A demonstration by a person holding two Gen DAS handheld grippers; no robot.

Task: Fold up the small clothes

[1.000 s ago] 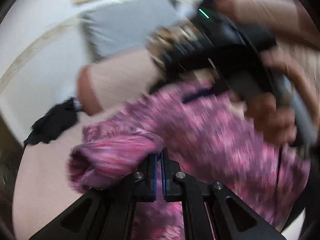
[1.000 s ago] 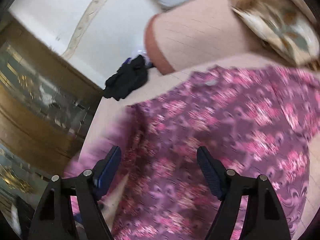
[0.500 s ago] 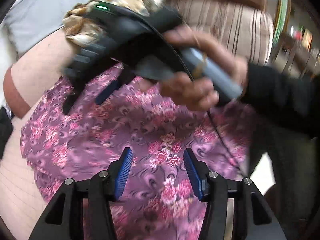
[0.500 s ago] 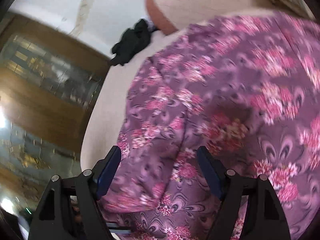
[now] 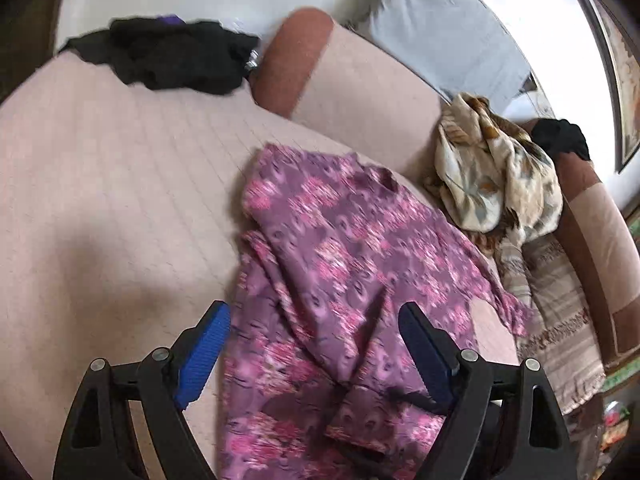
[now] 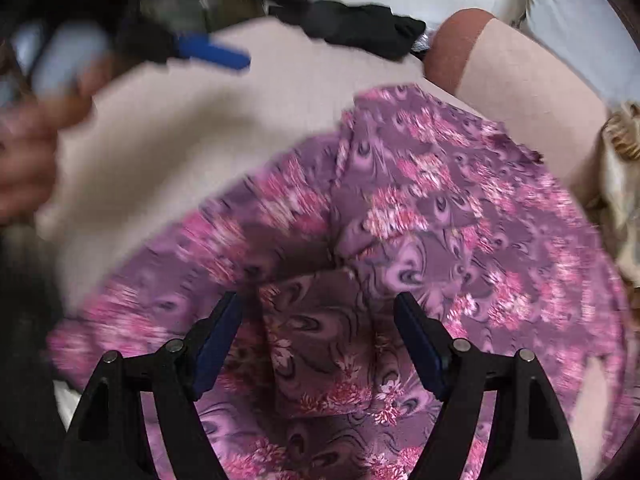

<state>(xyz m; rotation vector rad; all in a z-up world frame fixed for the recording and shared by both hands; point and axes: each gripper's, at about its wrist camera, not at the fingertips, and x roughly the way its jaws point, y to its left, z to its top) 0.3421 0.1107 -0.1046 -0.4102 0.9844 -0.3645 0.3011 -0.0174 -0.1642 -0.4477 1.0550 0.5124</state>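
A purple garment with pink flowers (image 5: 340, 264) lies loosely on the beige sofa seat (image 5: 100, 184), partly doubled over. It also shows in the right wrist view (image 6: 420, 220). My left gripper (image 5: 314, 340) is open and empty, just above the garment's near part. My right gripper (image 6: 318, 328) is open and empty, low over a folded flap of the garment. The left gripper also shows blurred in the right wrist view (image 6: 208, 54), at the upper left, held by a hand.
A black cloth (image 5: 172, 54) lies at the seat's far end by the brown-and-beige back cushion (image 5: 332, 80). A cream patterned cloth (image 5: 492, 176) is bunched to the right. A striped throw (image 5: 560, 308) covers the right part. A grey pillow (image 5: 444, 36) stands behind.
My left gripper let go of the garment, opened, and swung left away from the right gripper. The right gripper stayed open and moved over the garment's near flap.
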